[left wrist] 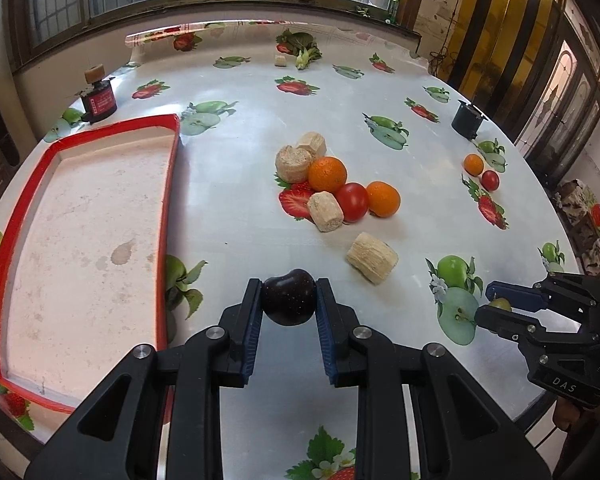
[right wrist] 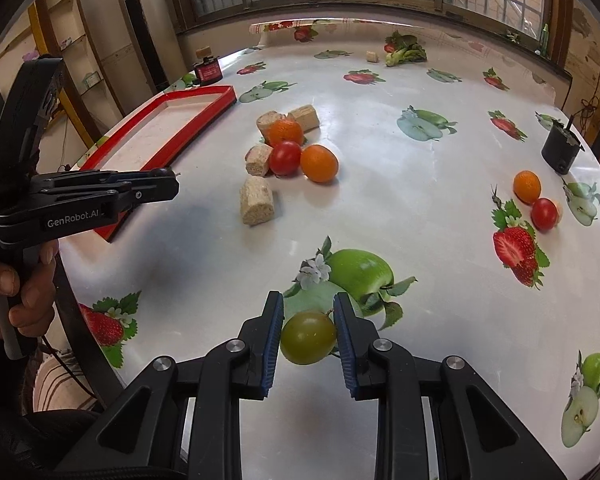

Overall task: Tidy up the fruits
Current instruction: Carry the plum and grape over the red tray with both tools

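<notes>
White oilcloth printed with strawberries and apples covers the table (left wrist: 228,92), where a red-rimmed tray (left wrist: 80,240) sits at the left edge, nothing in it. Near the table's middle, two oranges (left wrist: 327,174) and a tomato (left wrist: 352,201) lie clustered among pale corn-cob pieces (left wrist: 372,257); another orange and tomato sit well apart toward the right edge. The left tool (left wrist: 288,300) is clamped on a dark plum (left wrist: 288,297) above the table, just beside the tray. The right tool (right wrist: 308,336) grips a green grape (right wrist: 308,337) over a printed apple.
</notes>
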A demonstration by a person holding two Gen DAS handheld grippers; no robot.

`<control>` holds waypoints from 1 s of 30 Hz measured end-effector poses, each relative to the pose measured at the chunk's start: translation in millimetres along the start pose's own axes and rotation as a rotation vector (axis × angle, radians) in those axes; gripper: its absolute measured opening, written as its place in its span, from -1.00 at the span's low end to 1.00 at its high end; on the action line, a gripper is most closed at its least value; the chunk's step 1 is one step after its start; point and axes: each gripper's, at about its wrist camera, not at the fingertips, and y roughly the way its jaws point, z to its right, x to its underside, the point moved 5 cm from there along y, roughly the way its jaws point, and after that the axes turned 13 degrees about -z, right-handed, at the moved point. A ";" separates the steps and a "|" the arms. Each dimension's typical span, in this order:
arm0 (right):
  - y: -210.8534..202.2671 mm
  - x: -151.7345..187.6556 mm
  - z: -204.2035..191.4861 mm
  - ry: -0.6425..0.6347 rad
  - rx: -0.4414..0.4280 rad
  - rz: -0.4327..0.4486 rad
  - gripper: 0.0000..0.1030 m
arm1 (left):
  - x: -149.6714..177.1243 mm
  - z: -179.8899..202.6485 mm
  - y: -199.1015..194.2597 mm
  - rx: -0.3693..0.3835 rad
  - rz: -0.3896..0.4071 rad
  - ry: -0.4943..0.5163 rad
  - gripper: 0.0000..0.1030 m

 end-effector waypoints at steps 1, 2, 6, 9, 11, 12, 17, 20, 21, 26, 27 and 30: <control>-1.0 -2.5 -3.1 -0.004 -0.010 0.004 -0.48 | 0.5 -3.8 -3.3 -0.007 0.007 -0.006 -0.55; -1.7 -5.3 -6.5 -0.009 -0.020 0.008 -0.49 | 1.3 -8.4 -6.6 -0.012 0.014 -0.013 -0.55; -3.3 -15.7 -22.6 -0.036 -0.052 0.019 -0.49 | 4.5 -27.6 -16.9 -0.029 0.034 -0.049 -0.55; -3.4 -23.5 -36.2 -0.065 -0.062 0.022 -0.49 | 7.6 -40.6 -22.6 -0.039 0.045 -0.077 -0.55; -3.3 -28.4 -45.0 -0.081 -0.075 0.024 -0.49 | 9.3 -47.8 -25.7 -0.044 0.051 -0.092 -0.55; -3.2 -30.4 -48.8 -0.090 -0.078 0.025 -0.49 | 10.2 -51.0 -27.0 -0.049 0.054 -0.097 -0.55; -3.5 -41.6 -67.5 -0.126 -0.096 0.033 -0.49 | 13.9 -65.3 -34.4 -0.059 0.071 -0.124 -0.55; -3.5 -47.7 -77.5 -0.145 -0.106 0.039 -0.49 | 15.9 -74.2 -35.5 -0.063 0.074 -0.142 -0.55; -2.8 -49.5 -80.5 -0.151 -0.109 0.039 -0.49 | 16.6 -76.8 -35.8 -0.062 0.075 -0.146 -0.55; 0.2 -56.4 -94.8 -0.180 -0.123 0.038 -0.49 | 19.4 -87.2 -39.0 -0.068 0.084 -0.163 -0.55; 0.3 -57.9 -97.4 -0.186 -0.124 0.040 -0.49 | 20.0 -89.8 -39.7 -0.070 0.086 -0.166 -0.55; -0.4 -63.1 -105.1 -0.200 -0.132 0.045 -0.49 | 20.7 -97.8 -40.7 -0.072 0.087 -0.180 -0.55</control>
